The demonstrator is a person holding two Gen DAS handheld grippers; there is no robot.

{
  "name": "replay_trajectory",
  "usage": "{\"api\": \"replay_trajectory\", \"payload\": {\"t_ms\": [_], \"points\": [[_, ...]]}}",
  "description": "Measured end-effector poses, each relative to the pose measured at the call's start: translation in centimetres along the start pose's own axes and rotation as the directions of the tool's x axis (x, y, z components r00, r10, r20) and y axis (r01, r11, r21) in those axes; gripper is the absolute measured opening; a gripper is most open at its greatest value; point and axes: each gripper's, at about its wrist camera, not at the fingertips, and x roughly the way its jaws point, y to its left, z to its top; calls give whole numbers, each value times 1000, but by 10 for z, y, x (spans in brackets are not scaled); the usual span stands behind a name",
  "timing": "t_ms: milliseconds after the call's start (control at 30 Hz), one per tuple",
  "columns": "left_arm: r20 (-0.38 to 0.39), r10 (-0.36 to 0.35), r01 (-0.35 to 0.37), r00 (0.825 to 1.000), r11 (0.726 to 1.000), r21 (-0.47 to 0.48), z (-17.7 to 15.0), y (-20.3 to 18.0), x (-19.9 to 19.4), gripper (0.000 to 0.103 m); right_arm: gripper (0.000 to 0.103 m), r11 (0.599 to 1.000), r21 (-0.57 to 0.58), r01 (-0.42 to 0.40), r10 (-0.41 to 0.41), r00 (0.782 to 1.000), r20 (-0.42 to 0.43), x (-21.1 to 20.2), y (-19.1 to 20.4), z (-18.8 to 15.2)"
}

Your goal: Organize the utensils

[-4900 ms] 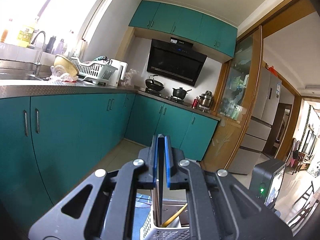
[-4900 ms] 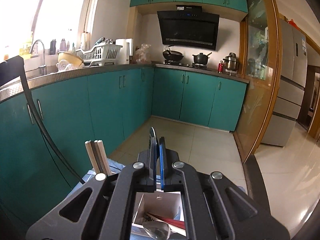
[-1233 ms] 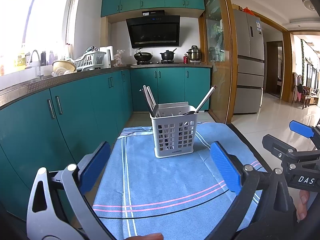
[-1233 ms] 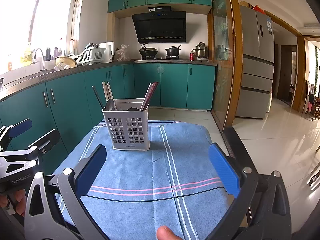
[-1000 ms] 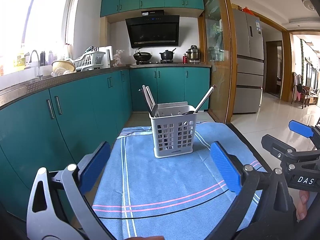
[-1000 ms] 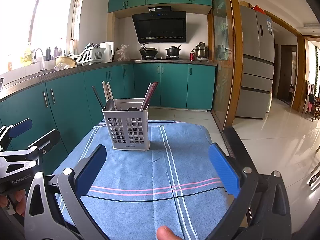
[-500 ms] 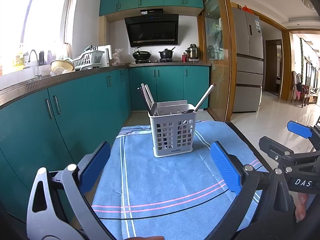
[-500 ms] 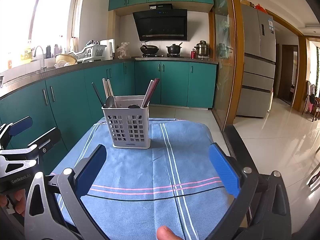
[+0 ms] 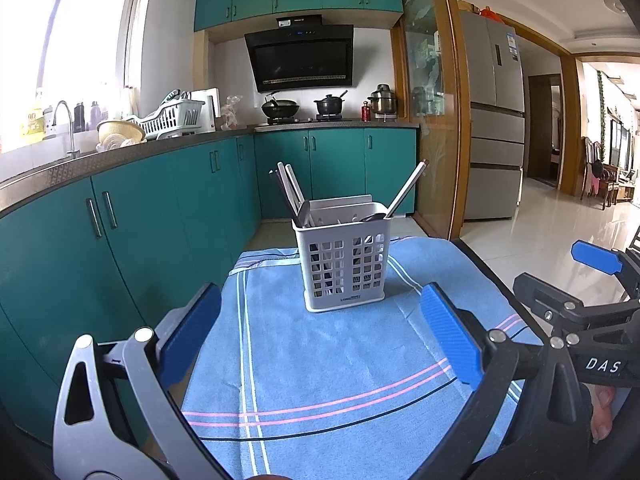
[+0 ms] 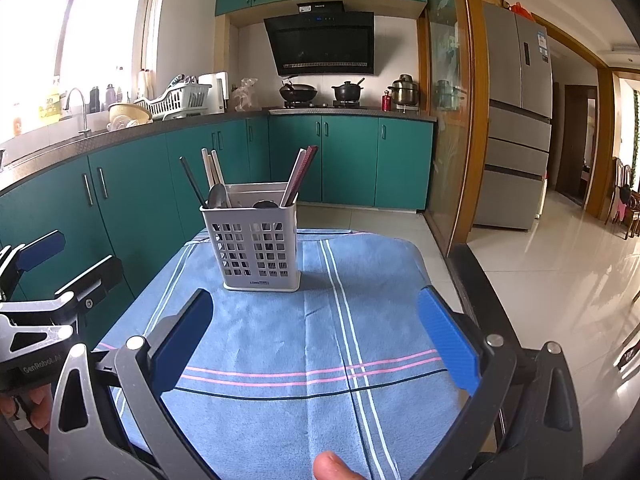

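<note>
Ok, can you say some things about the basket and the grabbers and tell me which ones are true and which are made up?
1. The white utensil basket stands upright on the blue cloth. True.
2. The right gripper is squeezing a spoon. False: its jaws are wide open and hold nothing.
3. Chopsticks stick up out of the basket. True.
4. The left gripper is shut tight. False: it is open and empty too.
5. Forks lie scattered on the cloth. False: only the basket stands on the cloth in these views.
</note>
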Motion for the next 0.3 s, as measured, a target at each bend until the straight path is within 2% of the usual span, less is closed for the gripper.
{"api": "replay_trajectory", "payload": {"t_ms": [300], "points": [[-25, -1, 1, 1000, 1000, -6, -2, 0, 5, 99, 100, 1000, 6, -2, 2, 1000, -9, 4, -2, -2]]}}
